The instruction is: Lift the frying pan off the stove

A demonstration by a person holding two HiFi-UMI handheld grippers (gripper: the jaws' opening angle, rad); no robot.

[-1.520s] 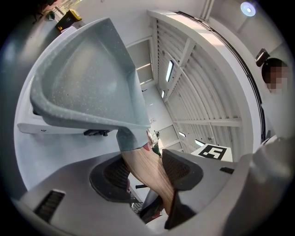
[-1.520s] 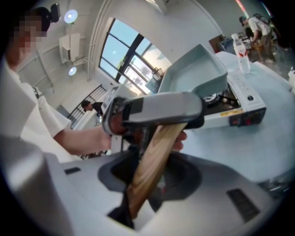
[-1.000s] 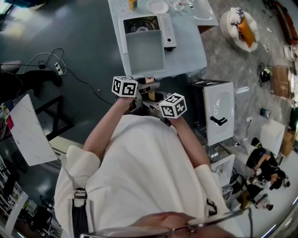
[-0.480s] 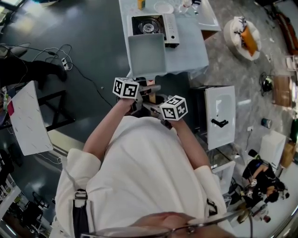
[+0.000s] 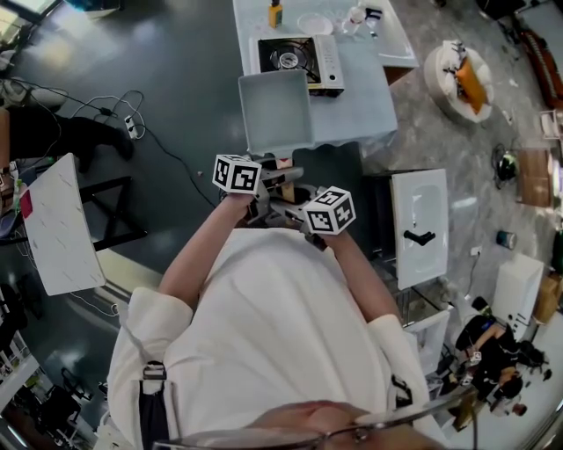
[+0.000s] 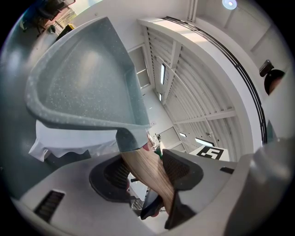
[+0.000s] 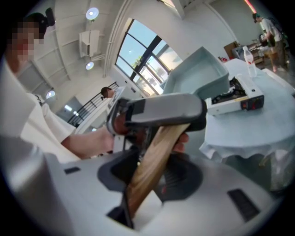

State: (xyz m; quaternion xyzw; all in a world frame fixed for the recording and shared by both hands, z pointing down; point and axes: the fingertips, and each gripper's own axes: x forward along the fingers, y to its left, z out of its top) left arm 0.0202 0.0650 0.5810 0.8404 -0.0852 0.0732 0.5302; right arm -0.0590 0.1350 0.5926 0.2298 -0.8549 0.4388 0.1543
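Note:
A square grey frying pan (image 5: 275, 110) with a wooden handle (image 5: 283, 166) hangs in the air just in front of the portable gas stove (image 5: 301, 58), whose burner is uncovered. Both grippers hold the handle close to my chest. In the left gripper view the pan (image 6: 87, 87) fills the upper left, and the left gripper (image 6: 146, 174) is shut on the handle (image 6: 150, 173), one pad on each side. The right gripper (image 7: 154, 173) is shut on the same handle (image 7: 154, 161) further back, behind the left gripper's grey body (image 7: 161, 110). Beyond it are the pan (image 7: 198, 71) and the stove (image 7: 233, 99).
The stove stands on a table with a pale blue cloth (image 5: 352, 105). A yellow bottle (image 5: 275, 13), a plate (image 5: 314, 24) and a water bottle (image 5: 356, 13) sit at its far end. A white cabinet (image 5: 418, 224) stands to my right, a white board (image 5: 53, 233) to my left.
The pan has drawn back from the stove toward me, so the burner is now fully uncovered. Both grippers keep their hold on the handle.

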